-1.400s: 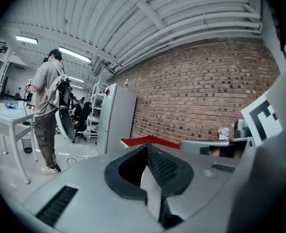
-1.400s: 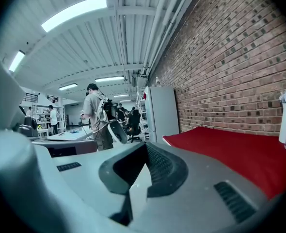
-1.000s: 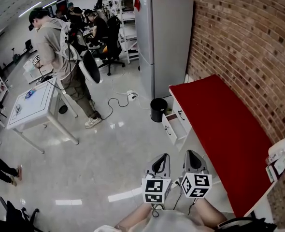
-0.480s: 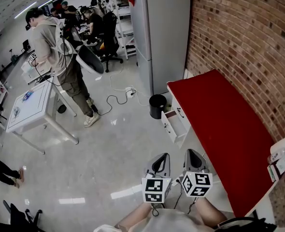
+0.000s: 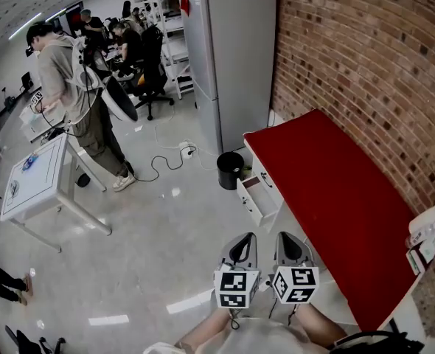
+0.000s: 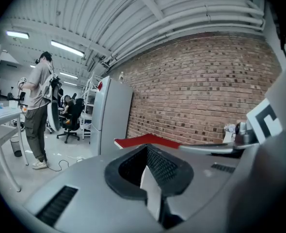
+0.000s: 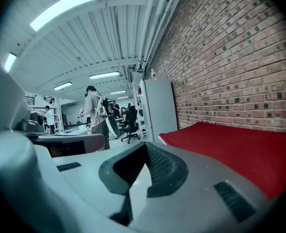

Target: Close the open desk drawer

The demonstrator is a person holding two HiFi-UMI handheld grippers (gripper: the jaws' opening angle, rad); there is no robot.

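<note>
Shifted slightly left in view since a second ago, the open white desk drawer [image 5: 258, 196] still juts from the red-topped desk [image 5: 335, 198]; left gripper [image 5: 241, 246] and right gripper [image 5: 291, 243], jaws together and empty, hang well short, closing not begun

Head view looks down; gripper views level, sharing desk [image 5: 335, 198].

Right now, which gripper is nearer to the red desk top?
Right. The right gripper hangs beside the edge of the red desk top; the left gripper is farther out, over the floor.
</note>
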